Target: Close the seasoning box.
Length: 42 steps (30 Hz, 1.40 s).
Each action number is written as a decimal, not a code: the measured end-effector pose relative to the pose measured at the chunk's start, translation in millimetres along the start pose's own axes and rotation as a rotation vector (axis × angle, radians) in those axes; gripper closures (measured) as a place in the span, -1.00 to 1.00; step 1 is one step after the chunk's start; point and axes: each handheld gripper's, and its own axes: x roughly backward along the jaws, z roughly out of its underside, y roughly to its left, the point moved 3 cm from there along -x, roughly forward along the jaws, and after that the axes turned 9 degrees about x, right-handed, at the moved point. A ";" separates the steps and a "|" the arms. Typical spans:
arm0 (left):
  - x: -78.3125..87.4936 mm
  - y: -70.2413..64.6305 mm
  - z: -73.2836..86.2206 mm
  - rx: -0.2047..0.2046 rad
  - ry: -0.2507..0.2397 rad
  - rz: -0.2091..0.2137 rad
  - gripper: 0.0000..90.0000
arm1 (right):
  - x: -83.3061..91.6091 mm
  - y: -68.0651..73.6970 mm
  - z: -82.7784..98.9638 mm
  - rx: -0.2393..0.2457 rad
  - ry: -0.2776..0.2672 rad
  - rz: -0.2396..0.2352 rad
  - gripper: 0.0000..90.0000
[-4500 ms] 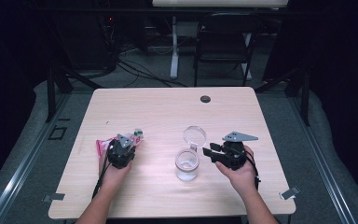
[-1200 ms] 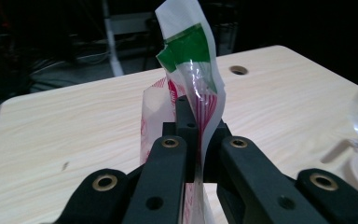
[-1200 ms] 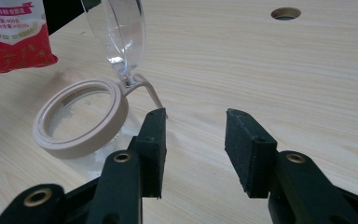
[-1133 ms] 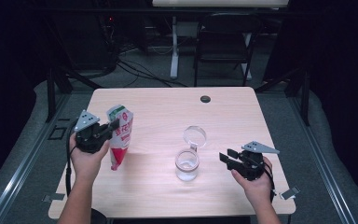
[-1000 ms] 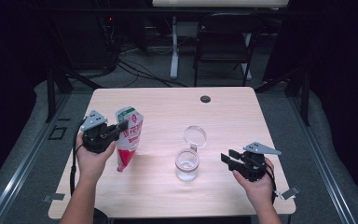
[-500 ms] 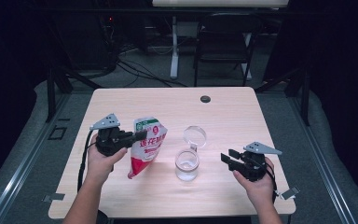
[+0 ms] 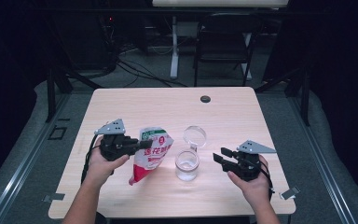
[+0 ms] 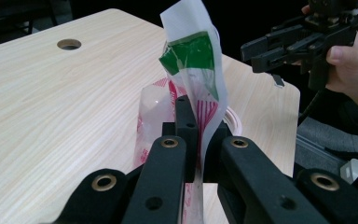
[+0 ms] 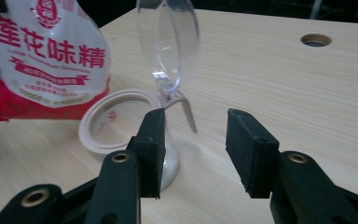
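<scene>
A red-and-white pouch [image 7: 151, 151] with a green corner hangs tilted just left of a clear glass jar [image 7: 187, 164]. The jar's hinged lid [image 7: 195, 136] stands open. My left gripper [image 7: 144, 143] is shut on the pouch's upper edge. In the left gripper view the jaws [image 8: 198, 135] pinch the pouch [image 8: 193, 65] in front of the jar [image 8: 151, 107]. My right gripper [image 7: 216, 157] is open to the right of the jar, apart from it. In the right gripper view its jaws [image 9: 193, 126] frame the jar's rim [image 9: 91, 119], with the lid [image 9: 170, 42] and pouch [image 9: 42, 60] behind.
The light wooden table [image 7: 242, 121] has a round cable hole [image 7: 205, 99] near its far edge. A black chair [image 7: 223, 42] and cables stand on the floor beyond the table. The other hand's gripper [image 8: 298, 39] shows far off in the left gripper view.
The left gripper lifted the pouch off the table and carried it right, tilting it beside the jar. The right gripper drew back from the jar early on and has since stayed still.
</scene>
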 end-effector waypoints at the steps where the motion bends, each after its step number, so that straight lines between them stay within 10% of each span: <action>1: 0.5 -0.4 0.8 0.003 0.001 0.001 0.99 | -0.2 0.6 -1.2 0.005 0.009 -0.017 0.32; 17: 13.7 -19.1 17.9 -0.011 0.076 -0.103 0.93 | -9.8 51.1 -51.7 0.188 0.006 -0.216 0.56; 24: 12.8 -26.0 29.3 -0.012 0.120 -0.103 0.91 | -47.2 78.6 -69.6 0.250 0.075 -0.343 0.45; 32: 3.8 -28.3 44.2 0.003 0.170 -0.110 0.88 | -70.2 95.6 -63.8 0.287 0.115 -0.402 0.36; 42: 3.2 -31.9 50.4 0.015 0.143 -0.140 0.77 | -81.8 103.2 -47.8 0.293 0.186 -0.458 0.90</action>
